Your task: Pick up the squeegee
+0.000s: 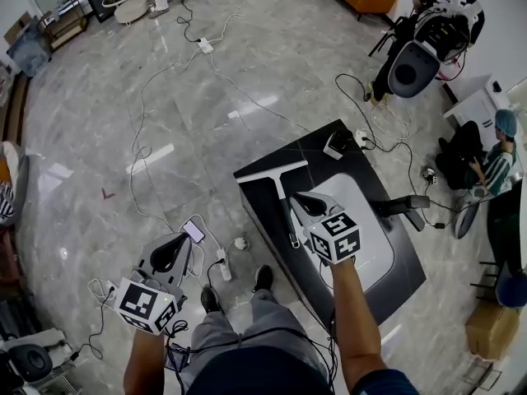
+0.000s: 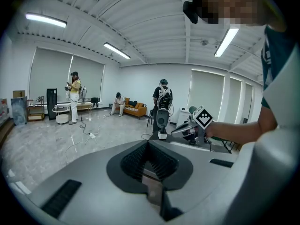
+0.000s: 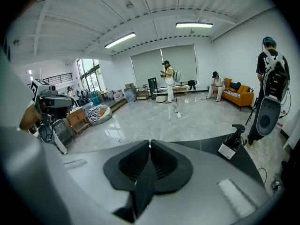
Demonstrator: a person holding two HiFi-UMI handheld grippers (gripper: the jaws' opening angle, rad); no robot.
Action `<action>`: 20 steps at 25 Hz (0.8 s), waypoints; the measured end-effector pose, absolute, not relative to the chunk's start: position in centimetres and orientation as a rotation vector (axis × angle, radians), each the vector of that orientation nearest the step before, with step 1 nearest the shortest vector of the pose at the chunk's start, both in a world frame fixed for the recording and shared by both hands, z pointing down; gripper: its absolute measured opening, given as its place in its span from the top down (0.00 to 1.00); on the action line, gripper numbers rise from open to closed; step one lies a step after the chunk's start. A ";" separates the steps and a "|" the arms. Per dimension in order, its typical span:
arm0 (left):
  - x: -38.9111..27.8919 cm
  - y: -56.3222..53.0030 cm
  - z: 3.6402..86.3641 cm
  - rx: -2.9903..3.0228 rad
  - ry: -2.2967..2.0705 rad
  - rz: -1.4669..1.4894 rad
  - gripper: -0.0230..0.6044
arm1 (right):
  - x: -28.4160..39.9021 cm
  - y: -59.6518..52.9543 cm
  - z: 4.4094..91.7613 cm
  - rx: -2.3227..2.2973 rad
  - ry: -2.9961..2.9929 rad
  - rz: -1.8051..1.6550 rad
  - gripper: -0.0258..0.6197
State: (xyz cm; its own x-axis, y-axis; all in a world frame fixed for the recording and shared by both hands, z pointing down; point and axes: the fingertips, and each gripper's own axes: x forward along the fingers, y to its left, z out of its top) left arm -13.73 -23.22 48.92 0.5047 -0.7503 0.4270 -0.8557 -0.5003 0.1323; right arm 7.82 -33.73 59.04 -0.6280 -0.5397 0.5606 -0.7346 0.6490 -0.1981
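Open from above over the dark tabletop (image 1: 272, 206), hemmed in at its far and right edges.

Clear overhead around the squeegee (image 1: 280, 189) on the near-left part. Blocked at the far corner by a spray bottle (image 1: 336, 144) and at the right edge by a black lever (image 1: 405, 205). Taken up over the white inset panel (image 1: 370, 237) by the right hand-held gripper (image 1: 298, 198) and forearm. Left of the tabletop, wide floor (image 1: 82, 138) crossed by cords (image 1: 142, 130), with a phone (image 1: 193, 230) and power strip (image 1: 223, 264) near the feet.
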 end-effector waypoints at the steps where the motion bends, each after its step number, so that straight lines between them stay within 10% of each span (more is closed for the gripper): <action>1: -13.7 -23.2 49.4 2.417 -1.344 0.454 0.95 | 7.9 -33.9 59.6 0.994 -2.406 0.582 0.92; 20: -13.7 -24.3 55.1 2.336 -1.325 0.484 0.95 | 7.6 -35.9 69.4 0.932 -2.309 0.716 0.80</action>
